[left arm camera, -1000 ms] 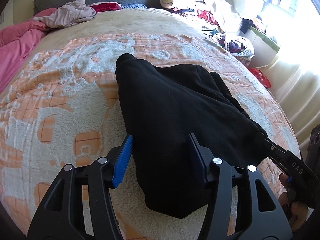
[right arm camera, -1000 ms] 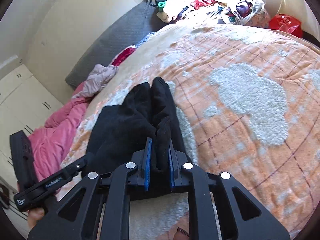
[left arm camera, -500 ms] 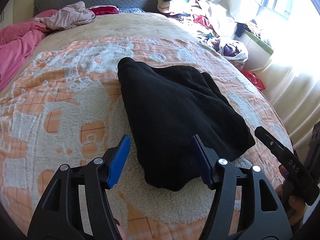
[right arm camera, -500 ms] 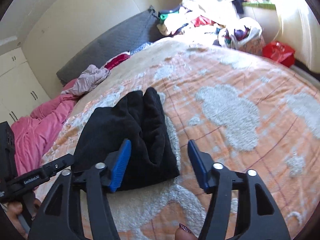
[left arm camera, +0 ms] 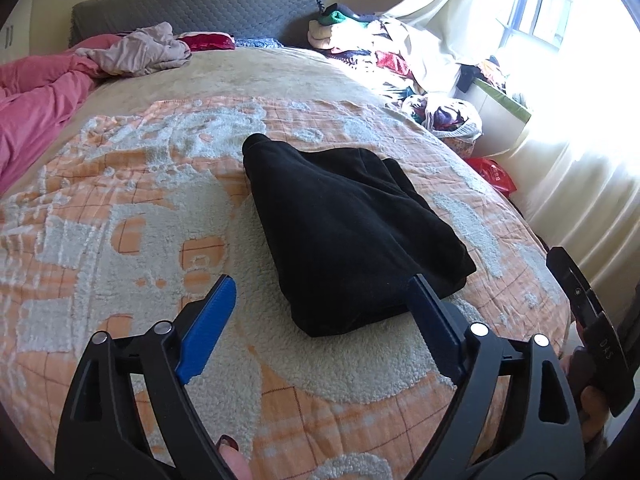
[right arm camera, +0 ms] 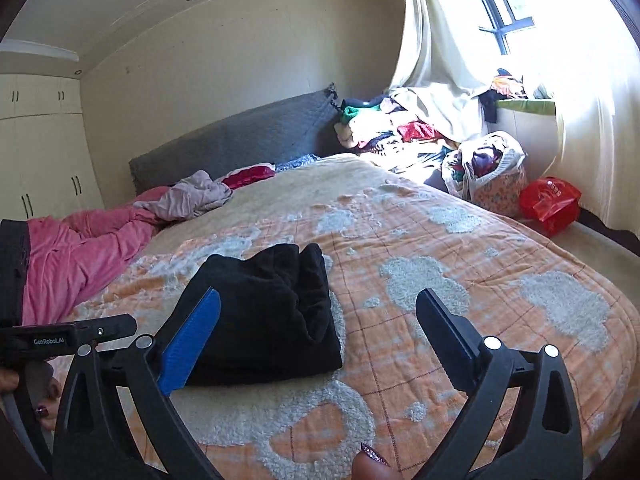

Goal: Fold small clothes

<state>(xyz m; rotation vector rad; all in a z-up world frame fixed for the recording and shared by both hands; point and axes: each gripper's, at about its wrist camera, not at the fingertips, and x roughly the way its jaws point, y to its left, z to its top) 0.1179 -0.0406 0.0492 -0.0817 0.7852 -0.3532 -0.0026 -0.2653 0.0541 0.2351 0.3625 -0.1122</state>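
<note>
Both grippers have let go and pulled back from the black garment (left arm camera: 344, 232): a second ago the right gripper (right arm camera: 318, 320) pinched its folded edge, and the left gripper (left arm camera: 322, 312) straddled its near corner. Their jaws have just been opening and now stand wide, with nothing pressed between the blue pads. In the left wrist view the left gripper tilts down toward the bed, its far finger overlapping the cloth's near edge in the picture. The right gripper points more nearly level, hovering clear of the cloth. The garment, a soft, matte fleece, lies folded in a rough wedge on the orange blanket (right arm camera: 460, 248), whose checked weave carries fluffy white patches. A grey quilted headboard (right arm camera: 240, 140) stands behind.
</note>
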